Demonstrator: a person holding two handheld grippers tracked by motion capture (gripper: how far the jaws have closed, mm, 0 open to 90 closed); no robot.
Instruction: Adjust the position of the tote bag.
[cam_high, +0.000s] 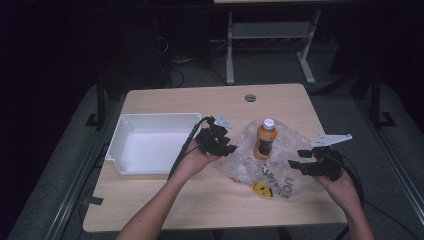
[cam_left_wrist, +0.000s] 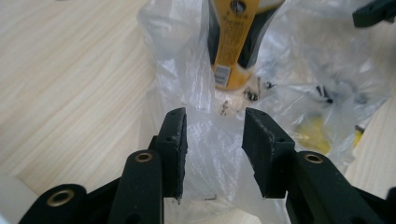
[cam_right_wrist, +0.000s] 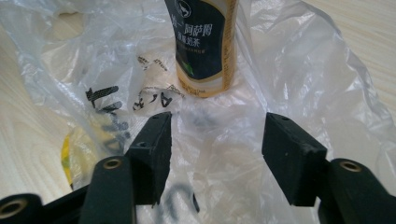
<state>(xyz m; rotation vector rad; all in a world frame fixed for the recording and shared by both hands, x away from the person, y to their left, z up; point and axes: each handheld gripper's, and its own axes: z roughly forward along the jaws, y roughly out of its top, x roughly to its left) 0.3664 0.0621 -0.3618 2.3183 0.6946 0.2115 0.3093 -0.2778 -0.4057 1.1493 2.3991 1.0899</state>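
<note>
Both my jaws stand parted, holding nothing, over the plastic bag (cam_high: 272, 160). Bagging the bottle (cam_high: 264, 139) is underway, I judge. Next I must pinch the bag's edges.

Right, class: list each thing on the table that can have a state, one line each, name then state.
bottle: upright, white cap on, standing on the bag.
plastic bag: crumpled, spread flat under the bottle.
white tray: empty.
left gripper: open above the bag, gripping nothing.
right gripper: open above the bag, gripping nothing.

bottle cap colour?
White, on the orange-bodied bottle standing on the plastic bag; clearest in the high view.
</note>
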